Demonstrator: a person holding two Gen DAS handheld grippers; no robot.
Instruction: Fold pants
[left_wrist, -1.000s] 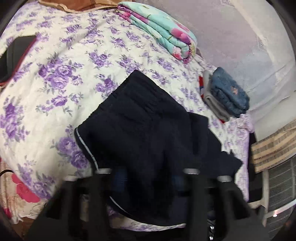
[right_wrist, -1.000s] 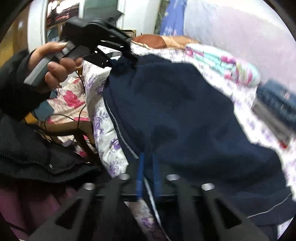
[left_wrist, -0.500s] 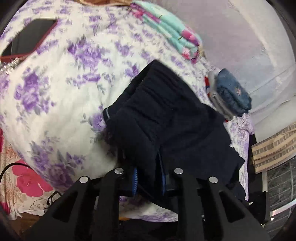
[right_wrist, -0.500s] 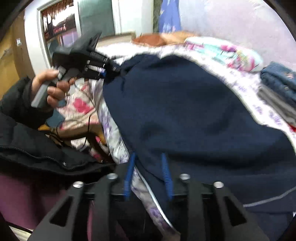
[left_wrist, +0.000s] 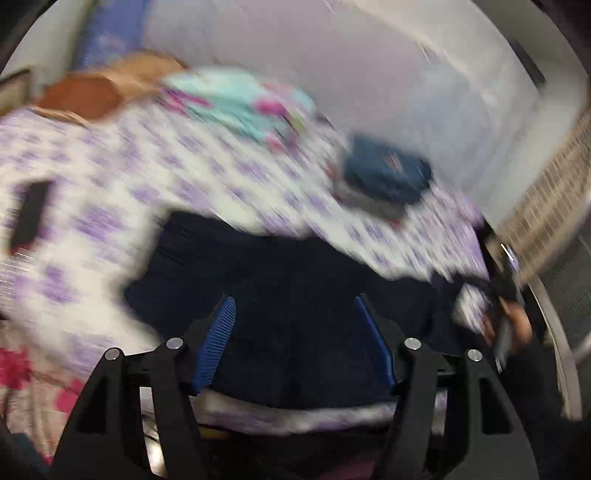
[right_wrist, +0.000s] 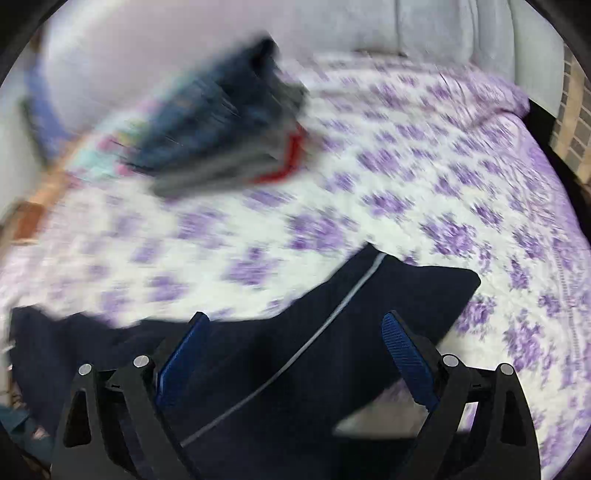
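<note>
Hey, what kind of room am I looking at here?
Most likely a bedroom. A bed with a purple-flowered cover fills both views, dark pants lie spread on it, and a stack of folded clothes and a folded floral blanket sit near the wall.

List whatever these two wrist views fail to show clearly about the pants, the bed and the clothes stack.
- Dark pants, left wrist view: near edge hidden behind the open left gripper; folds lost in blur.
- Pants, right wrist view: cut off at the bottom edge behind the open right gripper; the jaws have just been opening, nothing pinched.
- Folded clothes stack: smeared by motion, items uncountable.
- Dark flat object on the floral bedspread: too blurred to identify.
</note>
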